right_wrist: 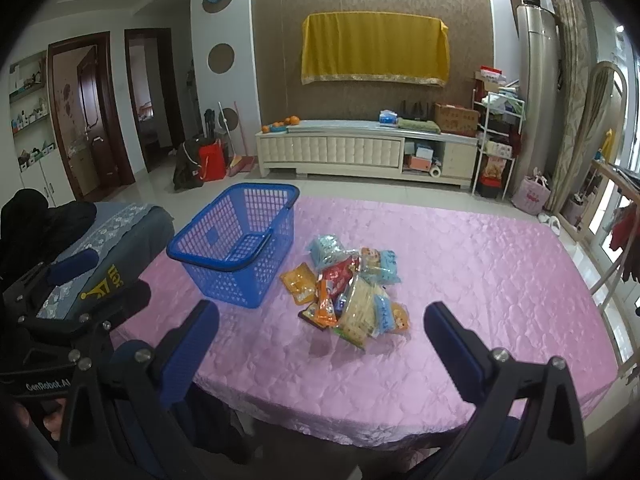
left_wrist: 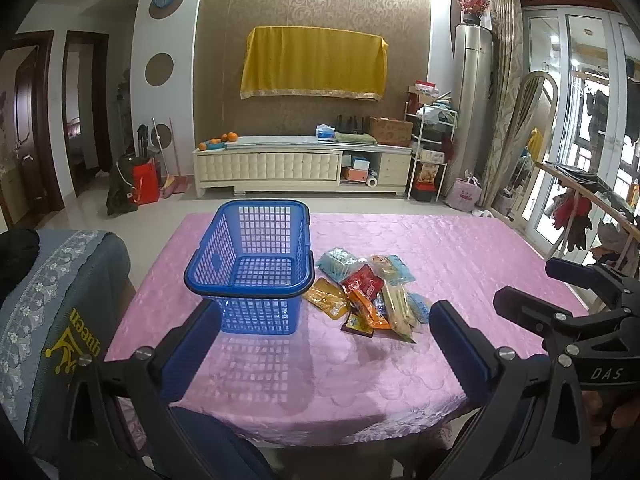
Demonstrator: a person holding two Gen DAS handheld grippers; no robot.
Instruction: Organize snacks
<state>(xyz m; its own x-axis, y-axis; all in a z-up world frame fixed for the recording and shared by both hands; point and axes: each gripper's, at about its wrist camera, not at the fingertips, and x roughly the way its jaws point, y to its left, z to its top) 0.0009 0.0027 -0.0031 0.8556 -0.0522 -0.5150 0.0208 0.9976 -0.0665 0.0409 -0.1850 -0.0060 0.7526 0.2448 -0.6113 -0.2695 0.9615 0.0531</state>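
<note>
An empty blue plastic basket (left_wrist: pixel 250 264) (right_wrist: pixel 236 240) with a dark handle stands on the pink tablecloth, left of a pile of snack packets (left_wrist: pixel 370 294) (right_wrist: pixel 350 288) in orange, red, yellow and light blue wrappers. My left gripper (left_wrist: pixel 320 334) hovers open above the near table edge, in front of the basket and the pile, with nothing between its blue pads. My right gripper (right_wrist: pixel 320 334) is open too, short of the pile and holding nothing. Each gripper shows at the edge of the other's view.
The pink table (left_wrist: pixel 460 264) (right_wrist: pixel 480 264) stretches right of the pile. A chair with a grey lace-trimmed cover (left_wrist: pixel 60 300) (right_wrist: pixel 116 232) stands at the table's left. A wooden rack with clothes (left_wrist: pixel 580 208) is at the right, a TV cabinet (left_wrist: pixel 300 164) behind.
</note>
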